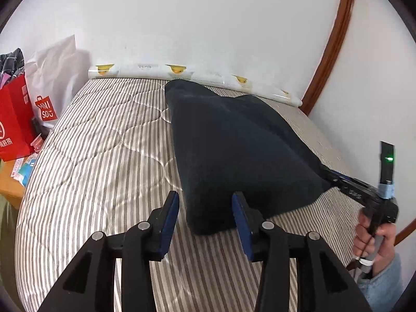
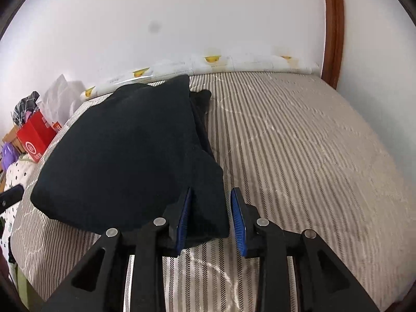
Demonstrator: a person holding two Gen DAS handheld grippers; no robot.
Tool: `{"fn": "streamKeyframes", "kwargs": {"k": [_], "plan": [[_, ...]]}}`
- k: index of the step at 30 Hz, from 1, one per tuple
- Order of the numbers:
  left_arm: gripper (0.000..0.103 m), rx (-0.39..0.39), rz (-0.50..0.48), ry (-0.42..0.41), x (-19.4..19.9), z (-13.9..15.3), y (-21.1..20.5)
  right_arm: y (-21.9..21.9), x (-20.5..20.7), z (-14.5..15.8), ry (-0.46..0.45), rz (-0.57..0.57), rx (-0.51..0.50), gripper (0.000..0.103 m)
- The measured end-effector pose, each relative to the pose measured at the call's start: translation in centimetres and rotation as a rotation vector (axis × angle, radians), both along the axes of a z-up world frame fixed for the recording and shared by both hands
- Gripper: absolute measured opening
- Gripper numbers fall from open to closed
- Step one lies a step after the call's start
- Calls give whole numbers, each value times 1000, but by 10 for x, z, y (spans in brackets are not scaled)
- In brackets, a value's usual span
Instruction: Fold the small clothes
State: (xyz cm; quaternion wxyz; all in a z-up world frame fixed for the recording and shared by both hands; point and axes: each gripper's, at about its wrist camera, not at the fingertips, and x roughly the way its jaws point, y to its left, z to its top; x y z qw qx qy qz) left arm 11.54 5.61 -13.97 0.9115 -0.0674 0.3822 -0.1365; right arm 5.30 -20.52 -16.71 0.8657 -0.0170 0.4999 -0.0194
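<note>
Two grippers work one dark garment (image 1: 234,143) folded on the striped mattress (image 1: 98,143). From the left, the left gripper (image 1: 205,208) stands parted astride its near corner, not pinching. From the right, the right gripper (image 2: 211,209) straddles the other corner loosely, apparently releasing the fold.

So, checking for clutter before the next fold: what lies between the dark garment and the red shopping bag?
Only bare striped mattress between the dark garment and the red shopping bag, seen in the left wrist view.

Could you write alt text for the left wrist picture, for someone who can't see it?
A dark folded garment lies on a striped mattress, its near corner between the open left gripper. A red shopping bag stands left.
</note>
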Motion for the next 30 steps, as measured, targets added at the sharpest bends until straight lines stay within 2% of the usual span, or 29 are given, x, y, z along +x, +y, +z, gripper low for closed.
{"fn": "streamKeyframes", "kwargs": {"k": [7, 10, 15, 18, 23, 30], "plan": [[41, -12, 2, 62, 23, -27, 2, 2, 18, 22, -9, -2, -14, 31], [43, 27, -18, 80, 26, -35, -3, 6, 35, 28, -9, 8, -3, 31], [43, -4, -30, 63, 37, -16, 3, 17, 75, 32, -1, 25, 15, 33], [43, 15, -11, 42, 51, -4, 7, 24, 103, 33, 2, 34, 34, 39], [43, 15, 12, 43, 86, 6, 17, 32, 154, 23, 29, 39, 72, 49], [43, 16, -3, 55, 132, 3, 26, 26, 221, -17, 122, 4, 172, 49]]}}
